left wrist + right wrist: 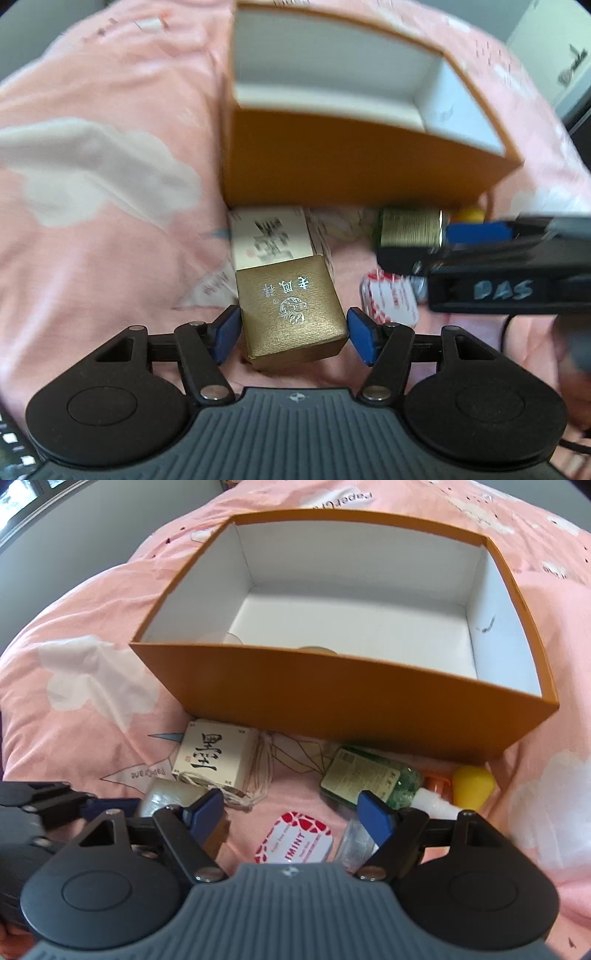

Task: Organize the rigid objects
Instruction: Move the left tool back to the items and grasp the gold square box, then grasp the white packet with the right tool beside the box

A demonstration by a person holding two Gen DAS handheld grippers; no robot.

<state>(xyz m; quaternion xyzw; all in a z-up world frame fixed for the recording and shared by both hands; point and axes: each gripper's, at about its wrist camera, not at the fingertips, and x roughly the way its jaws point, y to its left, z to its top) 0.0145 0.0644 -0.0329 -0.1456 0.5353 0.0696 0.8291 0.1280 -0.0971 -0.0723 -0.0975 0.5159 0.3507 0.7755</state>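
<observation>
In the left wrist view, the left hand-held gripper [293,334] is set around a gold box [291,310]; the blue pads [225,332] sit just beside its sides, though whether they press cannot be told through the blur. A white box [267,236] lies at 12 o'clock of it, the orange box [351,162] beyond, on a pink bedspread [103,240].

In the right wrist view, the right hand-held gripper [291,816] is spread, nothing pinched. A mint tin [295,840] lies between its fingers. A green bottle [365,775] is at 1 o'clock, a yellow thing [472,782] at 2, the white box [214,751] at 11. The orange box [332,701] stands open at 12.
</observation>
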